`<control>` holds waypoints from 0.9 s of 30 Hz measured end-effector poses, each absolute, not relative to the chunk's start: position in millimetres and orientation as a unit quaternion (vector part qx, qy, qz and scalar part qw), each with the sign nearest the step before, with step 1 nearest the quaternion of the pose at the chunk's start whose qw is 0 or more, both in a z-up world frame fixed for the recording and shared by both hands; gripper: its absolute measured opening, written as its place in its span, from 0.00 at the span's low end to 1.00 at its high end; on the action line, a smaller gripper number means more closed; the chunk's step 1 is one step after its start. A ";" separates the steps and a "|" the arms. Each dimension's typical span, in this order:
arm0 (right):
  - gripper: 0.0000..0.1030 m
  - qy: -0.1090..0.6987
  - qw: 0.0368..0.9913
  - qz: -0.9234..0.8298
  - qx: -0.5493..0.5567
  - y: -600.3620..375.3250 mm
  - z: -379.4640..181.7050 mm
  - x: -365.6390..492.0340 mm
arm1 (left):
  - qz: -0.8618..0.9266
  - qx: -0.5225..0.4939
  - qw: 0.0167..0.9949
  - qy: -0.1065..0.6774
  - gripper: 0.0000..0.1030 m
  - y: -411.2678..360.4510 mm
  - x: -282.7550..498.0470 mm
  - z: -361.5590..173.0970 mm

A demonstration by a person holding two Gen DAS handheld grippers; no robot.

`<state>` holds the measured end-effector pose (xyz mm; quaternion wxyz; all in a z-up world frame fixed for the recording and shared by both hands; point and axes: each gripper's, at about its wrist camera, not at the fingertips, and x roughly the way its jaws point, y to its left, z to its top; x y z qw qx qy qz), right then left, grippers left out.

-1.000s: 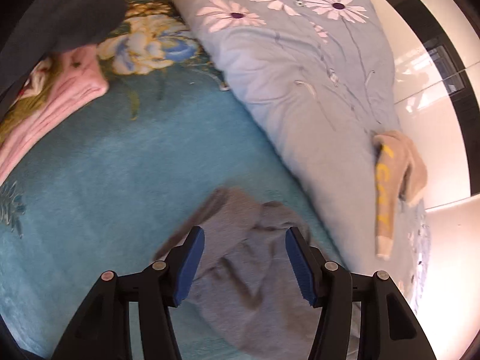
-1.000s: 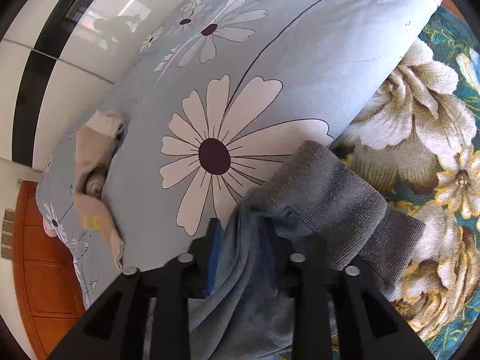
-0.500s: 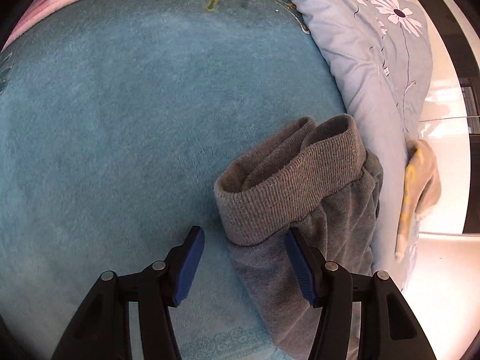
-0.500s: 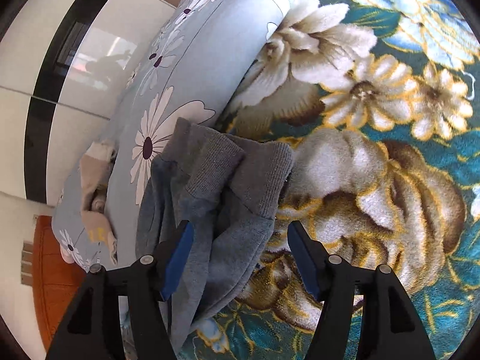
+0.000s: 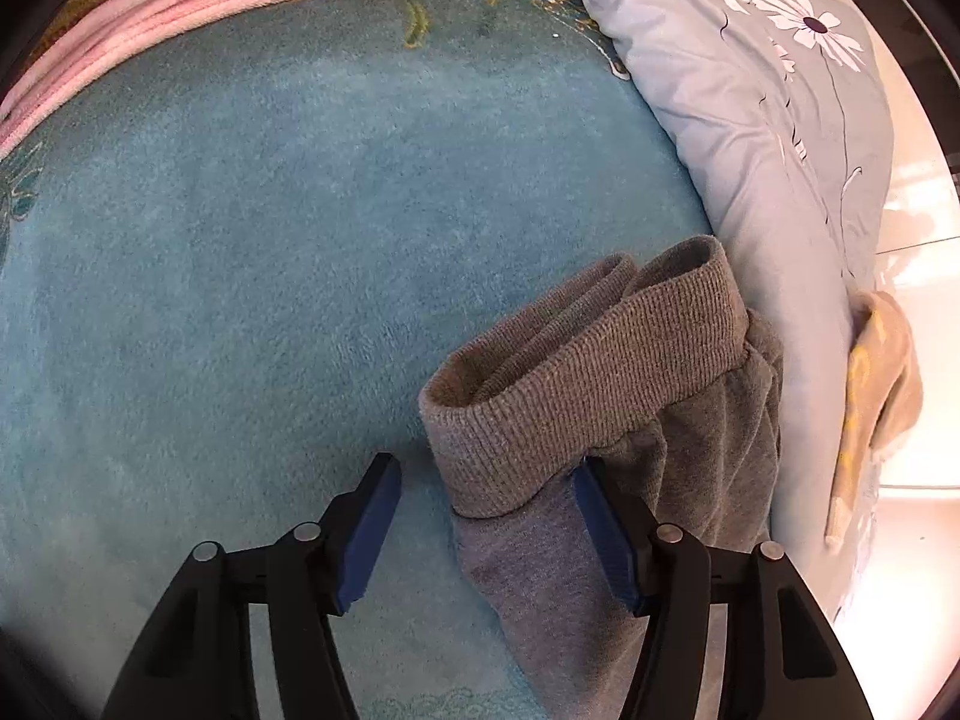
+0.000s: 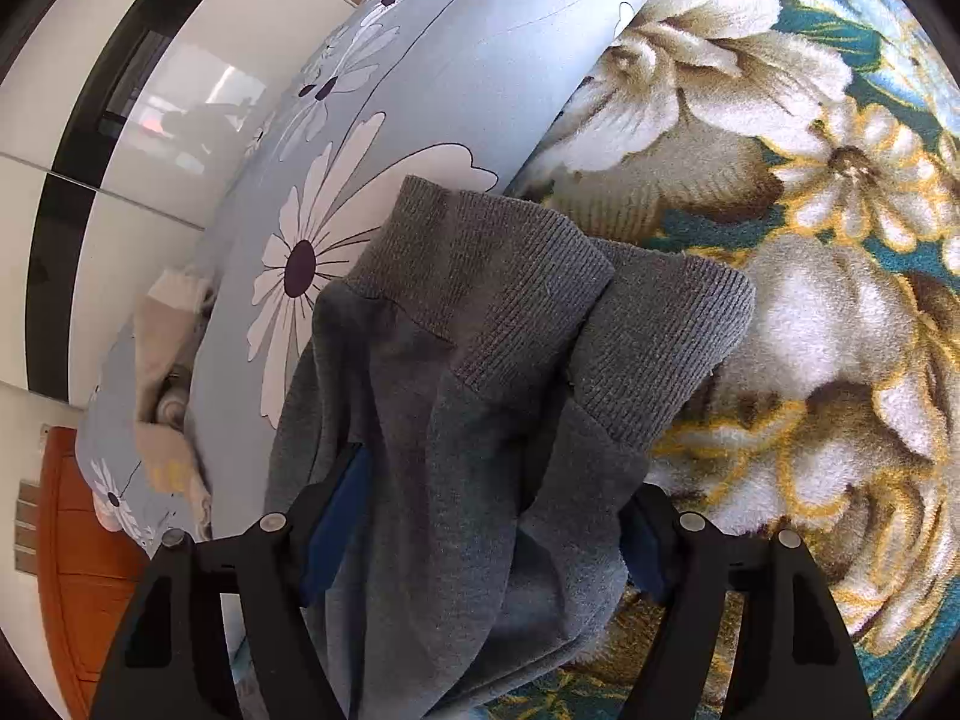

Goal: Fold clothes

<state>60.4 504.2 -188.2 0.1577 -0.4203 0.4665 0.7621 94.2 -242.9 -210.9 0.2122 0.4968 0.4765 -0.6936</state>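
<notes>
A grey sweat garment with ribbed cuffs (image 5: 600, 396) lies on the teal blanket (image 5: 270, 240), against a folded blue quilt. My left gripper (image 5: 486, 531) is open just above it, with the nearest cuff between the blue pads. In the right wrist view the same grey garment (image 6: 480, 420) lies bunched, two ribbed cuffs side by side, partly on the quilt. My right gripper (image 6: 489, 528) is open, its jaws straddling the grey cloth, which covers most of both pads.
A blue daisy-print quilt (image 5: 768, 120) lies along the right; it also shows in the right wrist view (image 6: 420, 108). A beige garment (image 5: 876, 384) lies on it. Folded pink cloth (image 5: 150, 12) lies far left. The blanket has a floral part (image 6: 810, 240). White wardrobe doors (image 6: 120, 120) stand beyond.
My right gripper let go of the grey garment and opened wide over it. My left gripper dropped toward the ribbed cuff, staying open, and drew slightly closer over the last half second.
</notes>
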 end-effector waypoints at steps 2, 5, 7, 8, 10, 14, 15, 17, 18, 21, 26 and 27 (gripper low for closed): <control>0.43 0.485 0.168 0.750 -0.417 505.8 -188.8 64.0 | -0.692 0.497 0.211 0.479 0.29 -243.1 94.7 -207.7; 0.17 0.523 0.169 0.727 -0.411 509.1 -192.0 69.8 | -0.691 0.497 0.208 0.482 0.19 -243.3 95.4 -202.9; 0.11 0.526 0.160 0.730 -0.406 507.4 -186.2 70.6 | -0.694 0.494 0.205 0.482 0.17 -245.0 96.4 -195.5; 0.11 0.523 0.152 0.734 -0.405 505.1 -181.3 70.0 | -0.701 0.489 0.201 0.479 0.16 -247.1 97.4 -188.1; 0.09 0.514 0.129 0.746 -0.403 499.6 -165.6 67.9 | -0.713 0.478 0.195 0.474 0.15 -251.4 99.3 -173.2; 0.09 0.505 0.074 0.772 -0.379 491.2 -123.8 69.8 | -0.738 0.457 0.169 0.466 0.14 -260.2 98.2 -136.4; 0.08 0.504 0.059 0.778 -0.369 489.7 -111.7 72.0 | -0.745 0.449 0.159 0.467 0.14 -262.0 100.1 -124.1; 0.08 0.512 0.026 0.785 -0.348 486.5 -87.4 79.6 | -0.765 0.431 0.144 0.457 0.13 -271.1 112.9 -100.7; 0.07 0.516 0.010 0.786 -0.339 485.8 -76.1 87.4 | -0.777 0.424 0.142 0.442 0.13 -276.5 122.9 -90.3; 0.06 0.497 -0.019 0.802 -0.330 489.0 -52.1 126.0 | -0.783 0.432 0.153 0.420 0.10 -293.9 145.8 -95.9; 0.06 0.454 0.043 0.791 -0.407 495.5 -106.8 173.1 | -0.734 0.480 0.188 0.442 0.10 -315.1 178.2 -161.2; 0.06 0.465 0.061 0.779 -0.418 499.3 -123.7 183.6 | -0.725 0.488 0.195 0.446 0.10 -312.8 183.2 -172.5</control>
